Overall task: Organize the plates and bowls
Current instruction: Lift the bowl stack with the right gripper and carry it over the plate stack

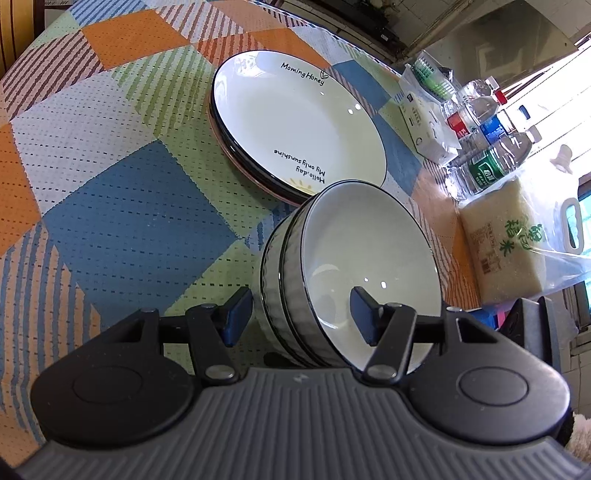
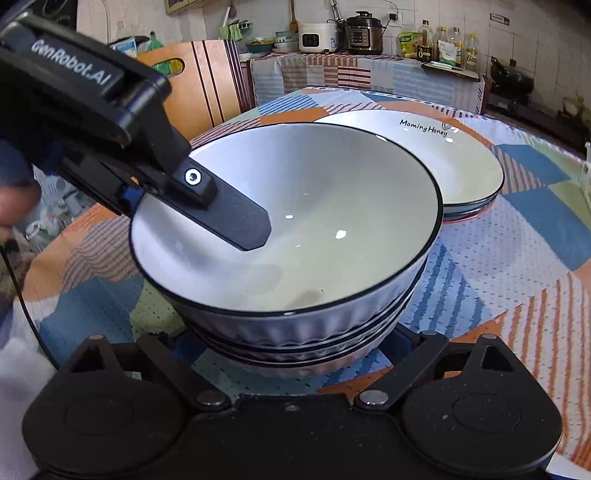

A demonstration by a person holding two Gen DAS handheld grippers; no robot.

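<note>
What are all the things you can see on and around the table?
bowls: a nested stack, at least three, white inside with ribbed grey sides, near edge of table
plates: a stack, white top one with black writing, behind the bowls
tablecloth: one, orange, blue and green patchwork, covering the table
water bottles: several, clear, lying at table edge
rice bag: one, pale with green print, beside the bottles
rice cookers: two, white and dark, back counter
left gripper: black, one finger inside the top bowl, one outside
right gripper: black, open, around the bowl stack
</note>
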